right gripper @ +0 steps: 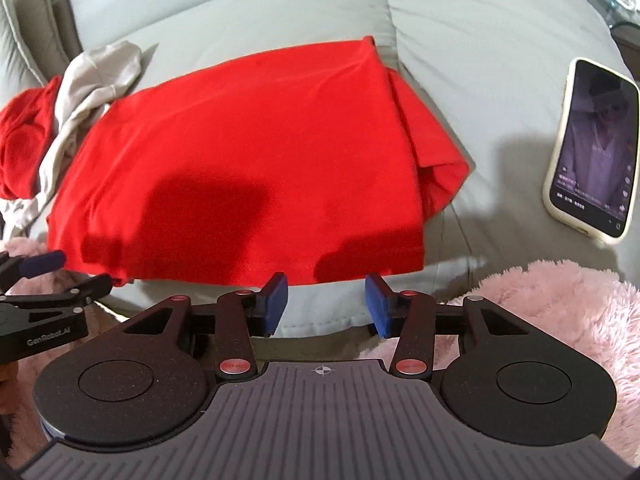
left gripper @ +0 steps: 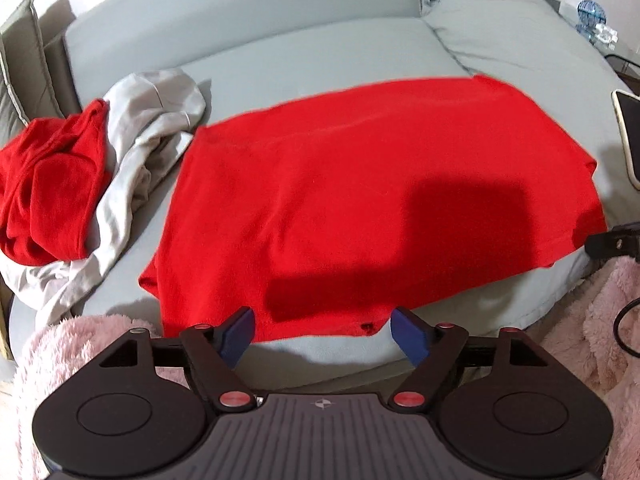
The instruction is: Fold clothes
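A red garment [left gripper: 360, 184] lies spread flat on the grey sofa seat [left gripper: 280, 56], with one side folded in at its right edge [right gripper: 424, 128]. My left gripper [left gripper: 323, 330] is open and empty, its blue pads at the garment's near hem. My right gripper [right gripper: 326, 302] is open and empty, just short of the near hem [right gripper: 280, 268]. The left gripper also shows at the left edge of the right wrist view [right gripper: 60, 276], open beside the garment's near left corner.
A crumpled red garment [left gripper: 48, 184] and a beige garment [left gripper: 148, 132] lie in a heap at the left. A phone [right gripper: 592, 148] with a lit screen lies on the seat at the right. A pink fluffy blanket [right gripper: 560, 312] lies in front. A cushion [left gripper: 20, 72] stands far left.
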`<state>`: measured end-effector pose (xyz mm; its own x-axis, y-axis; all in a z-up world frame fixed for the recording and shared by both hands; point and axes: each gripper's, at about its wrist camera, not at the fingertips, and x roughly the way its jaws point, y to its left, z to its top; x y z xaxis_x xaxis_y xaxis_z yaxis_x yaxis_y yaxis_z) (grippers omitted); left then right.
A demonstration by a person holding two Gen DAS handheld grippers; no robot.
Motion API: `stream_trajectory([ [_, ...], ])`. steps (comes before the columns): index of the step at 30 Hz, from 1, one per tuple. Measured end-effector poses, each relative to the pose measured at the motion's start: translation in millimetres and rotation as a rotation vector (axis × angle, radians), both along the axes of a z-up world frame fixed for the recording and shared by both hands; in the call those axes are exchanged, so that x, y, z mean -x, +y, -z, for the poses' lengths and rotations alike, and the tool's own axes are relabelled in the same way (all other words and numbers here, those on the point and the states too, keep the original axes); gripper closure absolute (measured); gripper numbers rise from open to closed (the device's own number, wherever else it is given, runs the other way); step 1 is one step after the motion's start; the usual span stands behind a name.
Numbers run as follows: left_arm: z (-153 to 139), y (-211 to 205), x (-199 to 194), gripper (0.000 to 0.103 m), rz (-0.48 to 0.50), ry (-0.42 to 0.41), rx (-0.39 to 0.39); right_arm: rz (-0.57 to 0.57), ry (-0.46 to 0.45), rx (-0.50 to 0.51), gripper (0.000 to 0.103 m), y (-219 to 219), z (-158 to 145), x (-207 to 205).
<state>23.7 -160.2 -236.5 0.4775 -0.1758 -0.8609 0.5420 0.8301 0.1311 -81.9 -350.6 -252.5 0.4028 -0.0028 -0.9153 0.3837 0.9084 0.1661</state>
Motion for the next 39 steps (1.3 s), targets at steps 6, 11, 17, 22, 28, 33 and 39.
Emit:
stream_trajectory([
  [6,-4.9,0.9,2.6,0.028,0.024,-0.026,0.017,-0.013,-0.013,-0.002,0.054,3.6,-2.2,-4.2],
  [11,-4.9,6.6,-2.4,0.060,-0.019,-0.018,0.034,-0.021,-0.021,0.012,0.054,8.0,-4.1,-6.6],
  [17,-3.0,8.5,-0.1,0.051,-0.010,-0.009,0.029,-0.023,-0.025,0.023,0.054,9.7,-5.3,-5.4],
  [22,-3.4,15.8,-0.7,0.046,-0.027,0.001,0.044,-0.007,-0.030,0.018,0.054,8.1,-6.6,-3.7],
  [28,-8.4,17.5,2.5,0.026,-0.040,-0.016,0.060,0.042,-0.049,0.007,0.054,-1.7,-6.6,1.1],
  [33,-12.0,-4.3,-4.4,0.019,-0.037,-0.032,0.032,0.171,-0.083,-0.012,0.041,-30.8,-4.1,6.9],
  [39,-10.3,-25.2,-19.0,0.018,-0.061,0.030,0.067,0.337,-0.091,-0.135,0.040,-79.7,17.8,5.1],
])
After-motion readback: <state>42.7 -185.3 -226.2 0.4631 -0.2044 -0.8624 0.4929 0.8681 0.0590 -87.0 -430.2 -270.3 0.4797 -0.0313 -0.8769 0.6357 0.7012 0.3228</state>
